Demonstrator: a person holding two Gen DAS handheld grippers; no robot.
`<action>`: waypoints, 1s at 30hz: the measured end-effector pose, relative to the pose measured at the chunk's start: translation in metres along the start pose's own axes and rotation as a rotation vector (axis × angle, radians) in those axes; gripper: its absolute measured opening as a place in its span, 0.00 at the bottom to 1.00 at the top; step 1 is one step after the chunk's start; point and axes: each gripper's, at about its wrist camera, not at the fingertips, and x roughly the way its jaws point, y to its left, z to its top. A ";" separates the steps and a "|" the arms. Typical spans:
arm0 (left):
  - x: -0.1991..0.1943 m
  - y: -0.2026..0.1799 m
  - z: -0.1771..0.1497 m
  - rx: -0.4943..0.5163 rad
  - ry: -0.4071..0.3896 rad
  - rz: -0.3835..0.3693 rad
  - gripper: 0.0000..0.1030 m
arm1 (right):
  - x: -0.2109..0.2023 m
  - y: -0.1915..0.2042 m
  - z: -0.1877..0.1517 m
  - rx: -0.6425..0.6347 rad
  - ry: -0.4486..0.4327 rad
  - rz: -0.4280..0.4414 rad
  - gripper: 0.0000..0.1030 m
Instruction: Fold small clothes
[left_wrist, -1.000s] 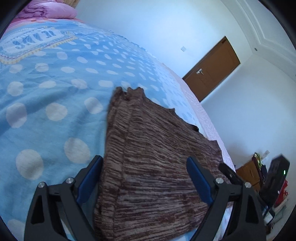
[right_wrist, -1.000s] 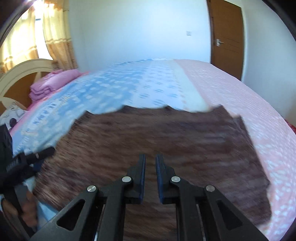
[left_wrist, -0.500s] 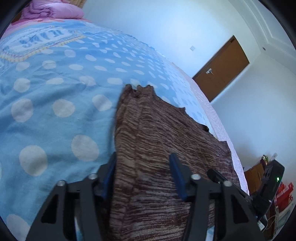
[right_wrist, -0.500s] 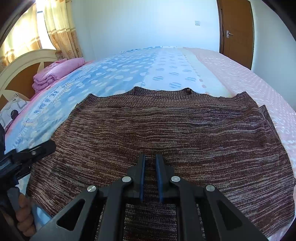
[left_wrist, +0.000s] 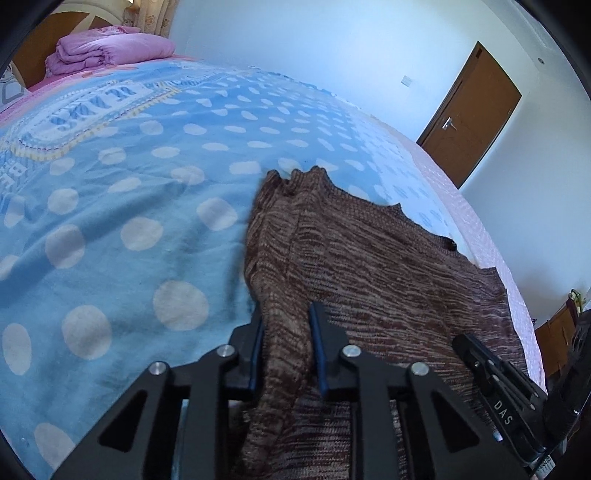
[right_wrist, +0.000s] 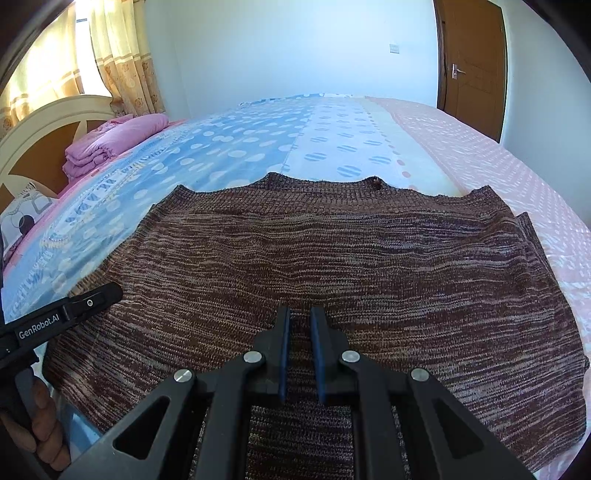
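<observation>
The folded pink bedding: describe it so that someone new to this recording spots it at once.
Find the bed's cream headboard under the yellow curtains. Right in front of it, at the head of the blue polka-dot bedspread, sits the folded pink bedding. It is the only stacked, plain pink bundle; the brown knit sweater lies flat.

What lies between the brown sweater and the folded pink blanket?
Only bare polka-dot blue bedspread between sweater and pink blanket, clearest in the right wrist view.
</observation>
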 end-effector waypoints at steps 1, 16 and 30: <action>0.000 0.000 0.000 0.000 0.000 0.000 0.21 | 0.000 0.000 0.000 -0.002 0.000 -0.003 0.11; -0.019 -0.019 0.006 -0.028 -0.083 -0.159 0.16 | 0.000 0.001 0.000 0.003 0.000 -0.001 0.11; -0.010 0.015 -0.010 -0.219 -0.102 -0.264 0.16 | -0.019 0.037 0.058 -0.060 -0.012 0.141 0.25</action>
